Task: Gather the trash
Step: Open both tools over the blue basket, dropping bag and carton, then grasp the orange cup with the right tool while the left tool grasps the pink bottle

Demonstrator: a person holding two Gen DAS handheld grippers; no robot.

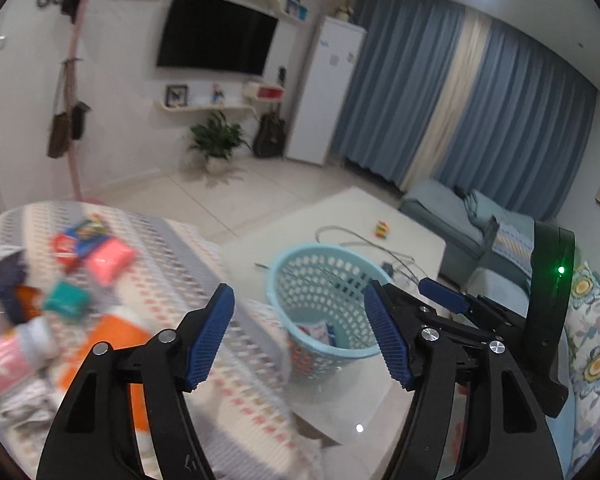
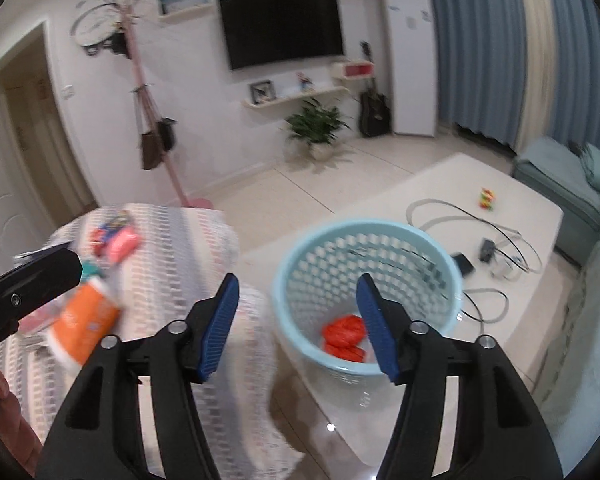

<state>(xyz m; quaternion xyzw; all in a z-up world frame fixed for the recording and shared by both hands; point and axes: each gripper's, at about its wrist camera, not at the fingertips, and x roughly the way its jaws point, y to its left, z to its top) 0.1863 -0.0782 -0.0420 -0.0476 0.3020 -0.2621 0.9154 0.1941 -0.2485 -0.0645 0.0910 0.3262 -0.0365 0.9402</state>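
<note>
In the left wrist view, the left gripper [image 1: 300, 336] is seen with fingers spread and empty before the blue basket [image 1: 320, 264]; wrappers [image 1: 100, 256] lie blurred on the patterned cloth left of the basket. In the right wrist view, the right gripper [image 2: 298, 326] is likewise spread over the basket [image 2: 364, 240], where red trash [image 2: 344, 332] lies; the orange packet [image 2: 86, 316] left of it should probably be pinched squarely next.

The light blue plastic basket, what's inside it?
The light blue plastic basket holds a crumpled red-orange wrapper and a white and blue packet. Its near wall hides the rest of the bottom.
</note>
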